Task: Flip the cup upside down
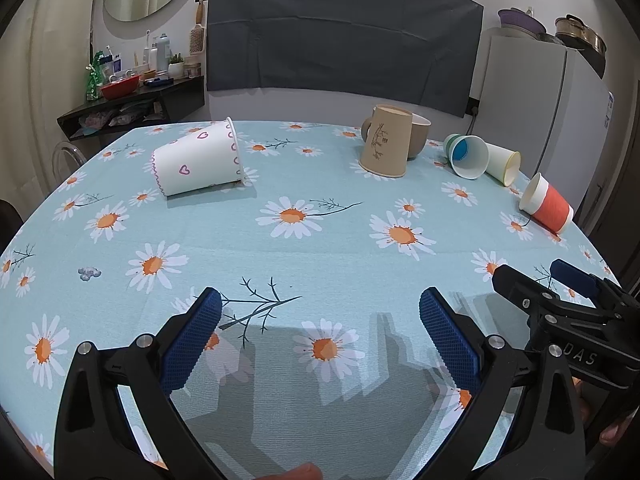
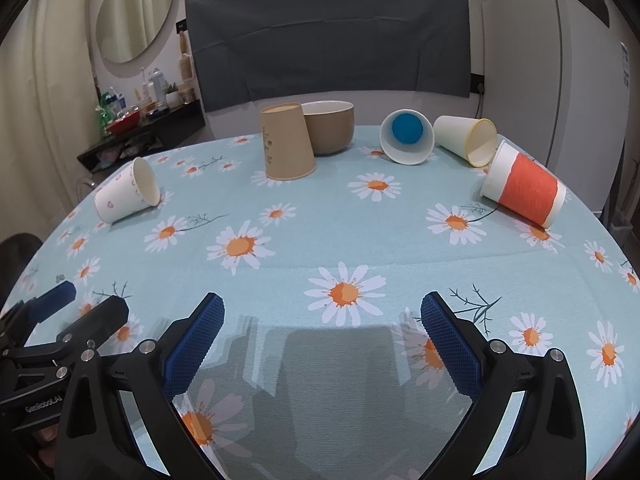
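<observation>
- Both tongs are released and hold nothing: the left tongs (image 1: 320, 320) and the right tongs (image 2: 322, 326) hang low over the near edge of the bench (image 2: 320, 240), side by side, with jaws spread wide.
- No cup is touched yet, so I judge the task is at its very start, before the reach.
- Four cups lie on their sides, well apart from both tongs: the heart-printed cup (image 1: 198, 162) at the far left, and at the far right the cup with blue inside (image 2: 408, 136), the yellow-rimmed cup (image 2: 466, 140) and the orange-banded cup (image 2: 524, 186).
- The brown paper cup (image 2: 286, 142) already stands mouth down, touching the brown bowl (image 2: 330, 126).
- Which cup is meant, I cannot tell.
- The next move probably calls for reaching forward, closing around a lying cup's wall gently, since paper crushes, then turning it mouth down.
</observation>
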Demonstrator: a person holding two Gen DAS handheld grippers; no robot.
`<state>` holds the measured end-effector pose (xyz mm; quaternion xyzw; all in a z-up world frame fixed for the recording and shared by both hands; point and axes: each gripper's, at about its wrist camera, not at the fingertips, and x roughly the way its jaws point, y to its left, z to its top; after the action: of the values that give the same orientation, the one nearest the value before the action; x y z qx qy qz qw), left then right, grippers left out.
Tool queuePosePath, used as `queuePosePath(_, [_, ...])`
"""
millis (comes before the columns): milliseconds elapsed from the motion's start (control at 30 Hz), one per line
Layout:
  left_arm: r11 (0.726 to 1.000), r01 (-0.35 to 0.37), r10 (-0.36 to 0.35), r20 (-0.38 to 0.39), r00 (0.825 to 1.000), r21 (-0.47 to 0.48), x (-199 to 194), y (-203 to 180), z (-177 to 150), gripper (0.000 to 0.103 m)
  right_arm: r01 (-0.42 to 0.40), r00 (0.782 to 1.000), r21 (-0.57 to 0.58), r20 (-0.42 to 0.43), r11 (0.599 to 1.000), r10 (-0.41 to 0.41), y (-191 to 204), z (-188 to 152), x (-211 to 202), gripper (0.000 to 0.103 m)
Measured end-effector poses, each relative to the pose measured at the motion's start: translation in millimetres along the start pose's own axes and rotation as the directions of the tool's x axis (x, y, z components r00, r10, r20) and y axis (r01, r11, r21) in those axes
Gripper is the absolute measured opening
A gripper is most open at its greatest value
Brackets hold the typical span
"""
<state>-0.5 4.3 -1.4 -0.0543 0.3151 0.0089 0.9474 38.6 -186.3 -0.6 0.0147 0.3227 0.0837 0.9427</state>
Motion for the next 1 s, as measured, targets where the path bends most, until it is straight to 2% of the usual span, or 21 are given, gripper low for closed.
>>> queuePosePath(1000, [0.999, 0.012, -0.012, -0.007, 1.000, -0.048, 0.7, 9.8, 2.2, 0.097, 0.001, 1.000, -0.003, -0.009, 1.000, -0.001, -0.7, 2.0, 1.1, 0.095])
